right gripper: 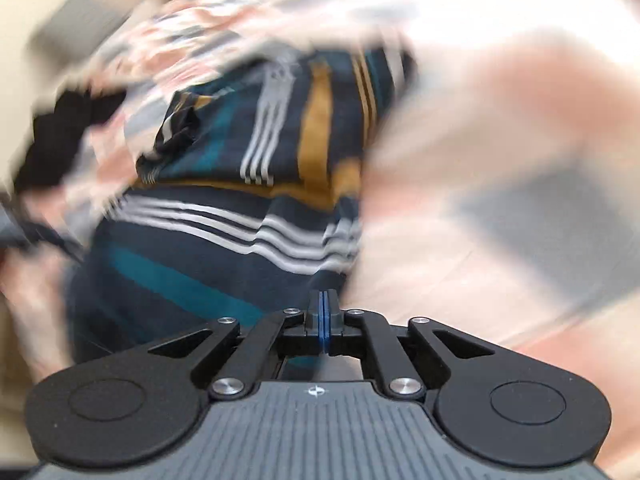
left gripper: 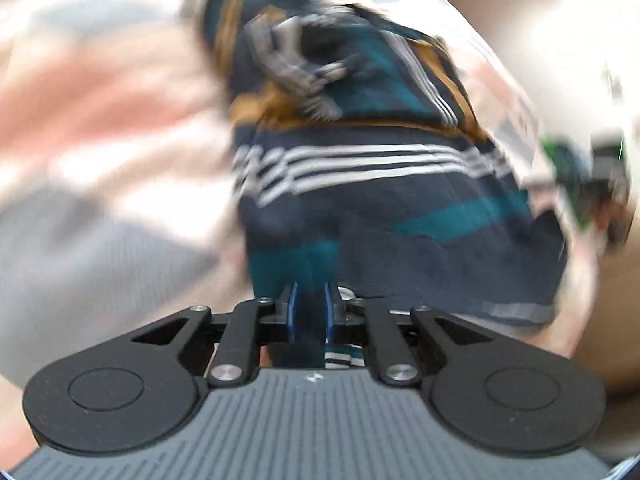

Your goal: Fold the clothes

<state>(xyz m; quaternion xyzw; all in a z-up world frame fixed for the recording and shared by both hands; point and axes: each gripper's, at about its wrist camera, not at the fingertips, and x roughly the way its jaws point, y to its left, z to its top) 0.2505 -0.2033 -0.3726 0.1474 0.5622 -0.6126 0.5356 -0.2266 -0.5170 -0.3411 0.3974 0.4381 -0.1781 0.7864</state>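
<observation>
A dark navy garment (left gripper: 400,208) with white, teal and mustard stripes lies bunched on a patterned bedcover, blurred in both views. My left gripper (left gripper: 311,308) is shut on its near edge, with dark cloth filling the gap between the blue pads (left gripper: 292,308). In the right wrist view the same garment (right gripper: 224,256) spreads ahead and to the left. My right gripper (right gripper: 323,316) has its blue pads pressed almost together at the garment's near right corner, and a strip of teal cloth shows just behind them.
The bedcover (left gripper: 100,120) has pink, white and grey patches and surrounds the garment (right gripper: 500,200). A blurred black and green device (left gripper: 580,176) shows at the right edge of the left wrist view. A dark shape (right gripper: 60,140) sits at the left of the right wrist view.
</observation>
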